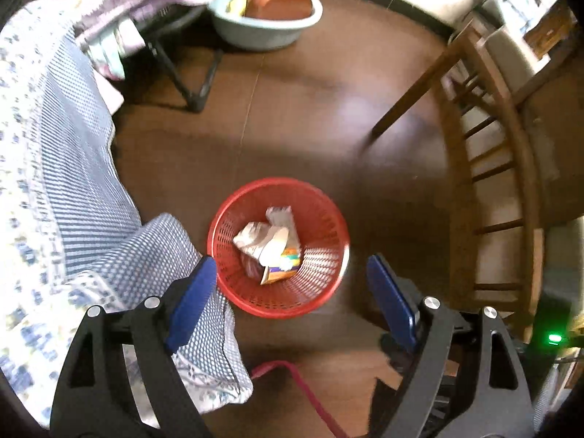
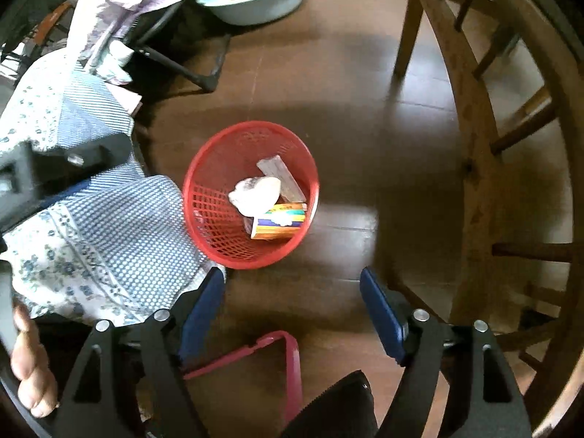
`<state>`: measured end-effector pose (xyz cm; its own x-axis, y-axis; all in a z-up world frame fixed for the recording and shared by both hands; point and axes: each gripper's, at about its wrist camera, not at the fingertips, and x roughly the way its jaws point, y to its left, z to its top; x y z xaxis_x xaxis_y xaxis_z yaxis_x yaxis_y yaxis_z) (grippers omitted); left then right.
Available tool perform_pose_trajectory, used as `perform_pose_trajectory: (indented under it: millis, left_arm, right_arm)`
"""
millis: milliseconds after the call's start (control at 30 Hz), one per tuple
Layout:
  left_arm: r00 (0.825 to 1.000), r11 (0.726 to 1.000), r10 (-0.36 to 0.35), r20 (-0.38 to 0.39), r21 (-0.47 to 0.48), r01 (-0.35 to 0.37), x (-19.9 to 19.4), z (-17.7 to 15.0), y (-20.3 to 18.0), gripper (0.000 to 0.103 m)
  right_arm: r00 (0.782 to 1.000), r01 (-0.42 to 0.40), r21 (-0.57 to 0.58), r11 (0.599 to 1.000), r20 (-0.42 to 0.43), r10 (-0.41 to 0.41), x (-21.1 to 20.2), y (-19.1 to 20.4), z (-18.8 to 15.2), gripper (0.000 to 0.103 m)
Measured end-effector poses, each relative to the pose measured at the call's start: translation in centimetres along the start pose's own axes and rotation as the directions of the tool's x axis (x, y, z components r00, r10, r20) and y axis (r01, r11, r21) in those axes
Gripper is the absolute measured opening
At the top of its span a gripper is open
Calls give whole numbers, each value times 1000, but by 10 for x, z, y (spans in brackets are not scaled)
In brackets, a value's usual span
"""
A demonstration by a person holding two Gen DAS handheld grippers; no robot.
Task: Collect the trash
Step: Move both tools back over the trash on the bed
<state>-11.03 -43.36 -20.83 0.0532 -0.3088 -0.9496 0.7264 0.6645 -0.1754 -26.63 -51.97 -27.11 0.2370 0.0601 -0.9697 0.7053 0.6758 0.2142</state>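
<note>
A red mesh waste basket (image 1: 321, 292) stands on the brown floor; it also shows in the right wrist view (image 2: 215, 233). It holds crumpled white paper (image 1: 255, 239) (image 2: 255, 191), a flat white wrapper (image 2: 281, 177) and a small orange carton (image 1: 281, 268) (image 2: 277, 224). My left gripper (image 1: 292, 270) is open and empty, held above the basket's near rim. My right gripper (image 2: 292, 281) is open and empty, above the floor just in front of the basket. The left gripper's body shows at the left of the right wrist view (image 2: 54, 168).
A blue-and-white patterned bedcover (image 1: 54, 182) (image 2: 102, 233) hangs at the left, touching the basket. A wooden chair (image 1: 492, 182) (image 2: 474, 146) stands at the right. A pale green basin (image 1: 266, 25) (image 2: 255, 3) sits at the back. A pink frame (image 2: 270, 350) lies near me.
</note>
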Motion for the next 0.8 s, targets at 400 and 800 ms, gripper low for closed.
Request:
perform_pose_trajectory:
  millis: [400,800]
  left_arm:
    - [922,997,70,380,2,-76,-163,-25,12,90]
    - [782,945,313,538,-257,-201,-274,-48,154,95]
  right_arm:
    - [995,9,-116,993,102,3,-56,50,-8,86]
    - [972,-54,-263,963,205,111,-117,148,-13,86]
